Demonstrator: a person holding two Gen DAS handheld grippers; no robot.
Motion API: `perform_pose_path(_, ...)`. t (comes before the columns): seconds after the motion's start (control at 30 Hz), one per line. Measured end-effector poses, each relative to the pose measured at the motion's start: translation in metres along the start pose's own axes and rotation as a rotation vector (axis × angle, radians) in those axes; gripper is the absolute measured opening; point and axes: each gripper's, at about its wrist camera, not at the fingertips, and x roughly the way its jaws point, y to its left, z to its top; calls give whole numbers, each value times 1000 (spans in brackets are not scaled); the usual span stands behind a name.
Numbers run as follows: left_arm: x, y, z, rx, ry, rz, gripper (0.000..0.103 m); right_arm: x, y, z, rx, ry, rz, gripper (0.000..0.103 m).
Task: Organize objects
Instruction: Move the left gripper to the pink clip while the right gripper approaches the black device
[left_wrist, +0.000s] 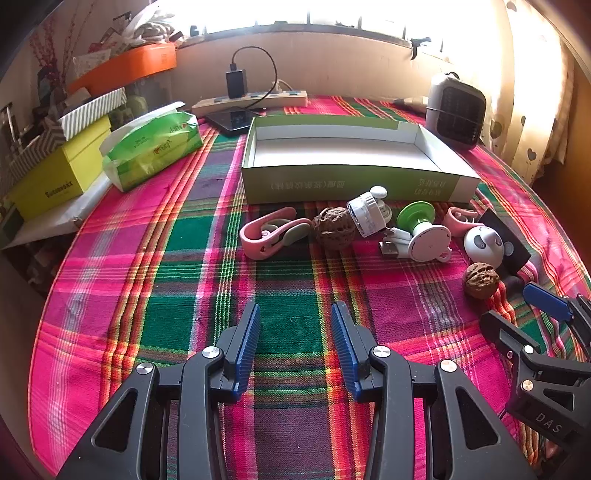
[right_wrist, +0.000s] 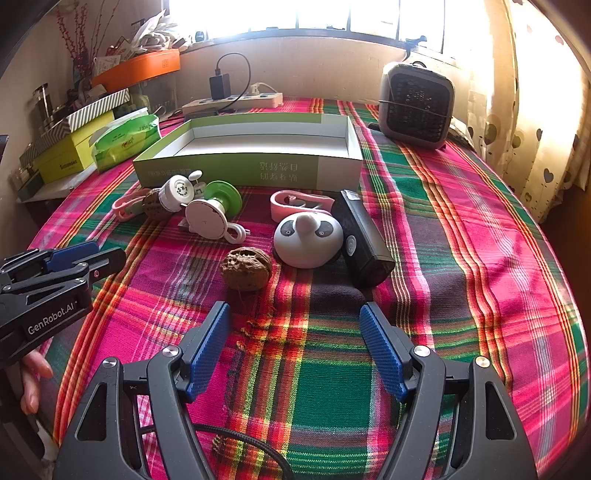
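Both grippers, left (left_wrist: 295, 343) and right (right_wrist: 295, 350), gape wide and hold nothing; box (left_wrist: 255, 147) bare, walnut (right_wrist: 245, 268) and every trinket unsorted on cloth (right_wrist: 461, 258).

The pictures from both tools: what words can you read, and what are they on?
"GenRobot.AI": on the left tool, seen from the right.
"DAS": on the right tool, seen from the left.
Yellow box: blurred, perhaps "Sugonoax".
Green tray box: Chinese print, upside down, unreadable.
Tissue pack: too blurred.
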Motion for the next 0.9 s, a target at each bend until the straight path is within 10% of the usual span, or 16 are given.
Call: perform_pose_path(0.9, -2, 42, 19, -39, -25, -57, 38, -15, -45, 20, 19, -63, -31, 72)
